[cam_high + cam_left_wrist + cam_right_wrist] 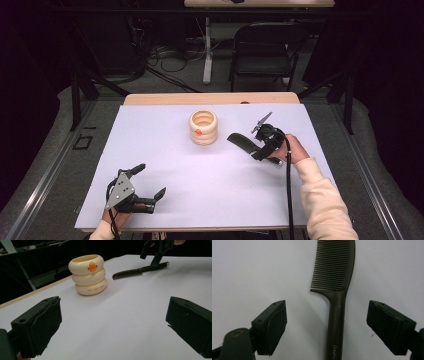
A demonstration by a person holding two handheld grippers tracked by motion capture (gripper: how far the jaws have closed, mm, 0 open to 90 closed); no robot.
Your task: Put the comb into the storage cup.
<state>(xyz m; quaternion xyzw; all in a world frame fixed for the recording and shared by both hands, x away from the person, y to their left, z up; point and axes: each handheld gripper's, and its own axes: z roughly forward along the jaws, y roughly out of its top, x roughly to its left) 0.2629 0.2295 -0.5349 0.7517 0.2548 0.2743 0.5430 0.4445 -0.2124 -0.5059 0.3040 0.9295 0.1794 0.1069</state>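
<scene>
High view: white table [200, 195]. Cream ringed cup [203, 127] stands upright at centre-rear. Black comb [244, 142] lies flat to the right of the cup, apart from it. Right gripper [261, 141] sits over the comb's handle end, jaws wide, nothing held. Left gripper [148, 182] at front-left near the table edge, jaws wide, empty, well apart from cup and comb.

Left gripper view: own jaws wide apart, bare table between them. Cup [87, 274] ahead, orange beak mark facing camera. Comb [139, 270] behind and right of it, teeth toward cup.

Right gripper view: jaws wide, either side of the comb [337, 302] handle, not touching it. Teeth end points away.
</scene>
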